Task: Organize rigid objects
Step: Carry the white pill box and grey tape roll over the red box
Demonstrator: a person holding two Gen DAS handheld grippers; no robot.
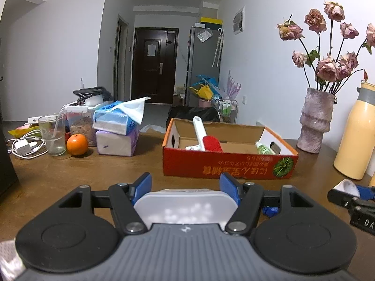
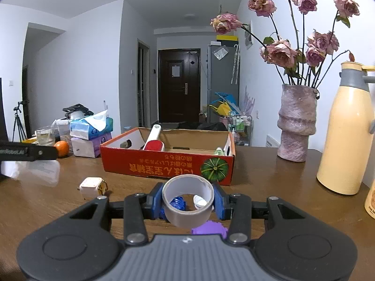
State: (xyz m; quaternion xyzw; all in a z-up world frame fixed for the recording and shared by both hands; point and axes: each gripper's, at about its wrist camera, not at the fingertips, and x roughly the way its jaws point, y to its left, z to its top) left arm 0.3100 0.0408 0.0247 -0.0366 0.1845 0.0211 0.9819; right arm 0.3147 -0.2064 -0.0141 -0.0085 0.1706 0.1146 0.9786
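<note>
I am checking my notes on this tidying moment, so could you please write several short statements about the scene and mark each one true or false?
1. The right gripper is shut on a roll of tape. True.
2. The left gripper is open and holds nothing. False: its fingers clamp a white plastic container.
3. A lint brush with a red head lies inside the red cardboard box. True.
4. The orange sits in the box. False: it rests on the table beside a glass.
5. The vase lies tipped over. False: it stands upright, holding dried roses.
</note>
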